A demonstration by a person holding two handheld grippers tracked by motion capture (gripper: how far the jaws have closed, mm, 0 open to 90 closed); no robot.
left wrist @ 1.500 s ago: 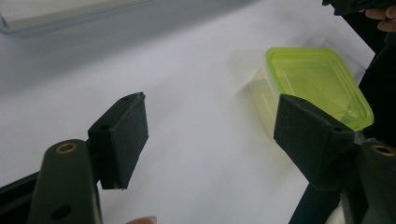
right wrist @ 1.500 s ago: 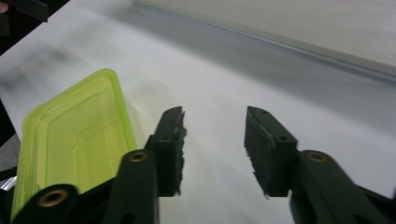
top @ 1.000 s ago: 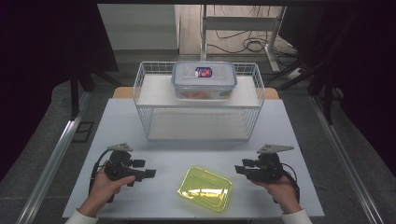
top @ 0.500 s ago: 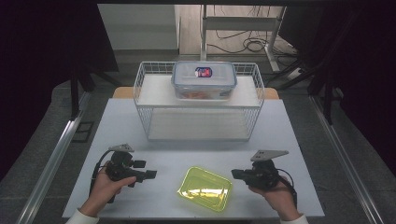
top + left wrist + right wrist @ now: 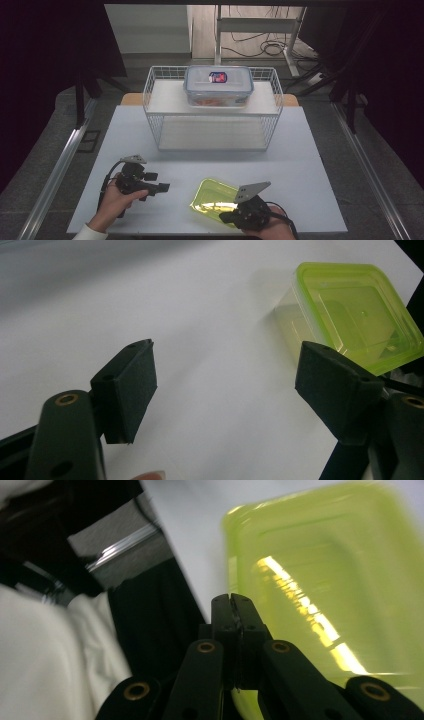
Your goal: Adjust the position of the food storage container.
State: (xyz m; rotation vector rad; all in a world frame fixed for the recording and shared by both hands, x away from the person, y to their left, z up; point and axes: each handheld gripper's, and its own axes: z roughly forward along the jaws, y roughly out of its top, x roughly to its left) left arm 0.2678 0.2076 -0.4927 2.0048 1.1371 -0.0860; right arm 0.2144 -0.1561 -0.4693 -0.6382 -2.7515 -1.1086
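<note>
left gripper [image 5: 159,188]: on table [image 5: 310,165], jaws apart, near green container [image 5: 212,201]
right gripper [image 5: 225,218]: at container's near edge
wire basket [image 5: 155,107]: behind, holds lidded box [image 5: 218,86]

No text can be read; the sticker [image 5: 217,77] on the clear box's lid [image 5: 218,80] is too small

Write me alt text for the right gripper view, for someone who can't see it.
The right hand-held gripper, its two black jaws shut flat against each other with nothing between them, points at the near edge of a lime-green lidded container on a white table. The container is blurred. At left are white fabric and dark shapes.
</note>
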